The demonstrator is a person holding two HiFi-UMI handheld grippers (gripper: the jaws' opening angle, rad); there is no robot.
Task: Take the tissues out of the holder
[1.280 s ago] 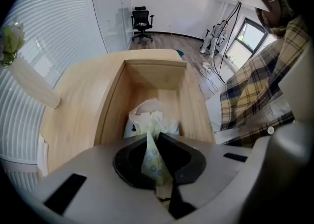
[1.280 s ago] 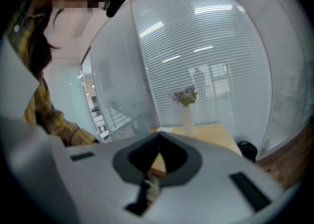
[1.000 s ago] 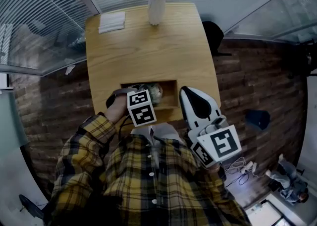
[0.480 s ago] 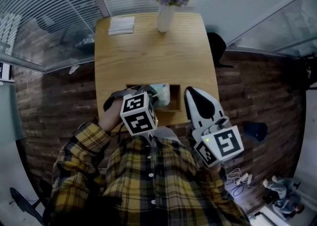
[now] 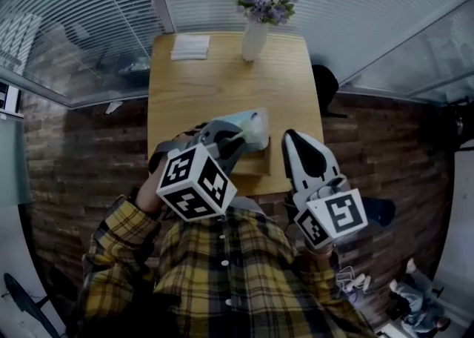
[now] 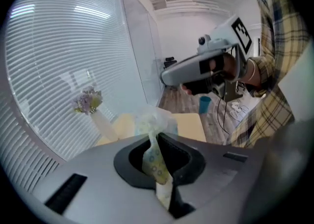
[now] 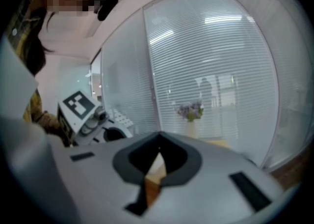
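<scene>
A pack of tissues [image 5: 250,127] in patterned wrap is pinched by its edge between the closed left tongs [image 5: 235,138] and is held in the air over the wooden holder [image 5: 255,164], which is set at the near edge of the table [image 5: 222,84]. The right tongs [image 5: 291,138] are held closed and empty just beside the holder. A vase of flowers [image 5: 253,38] is seen at the far edge.
</scene>
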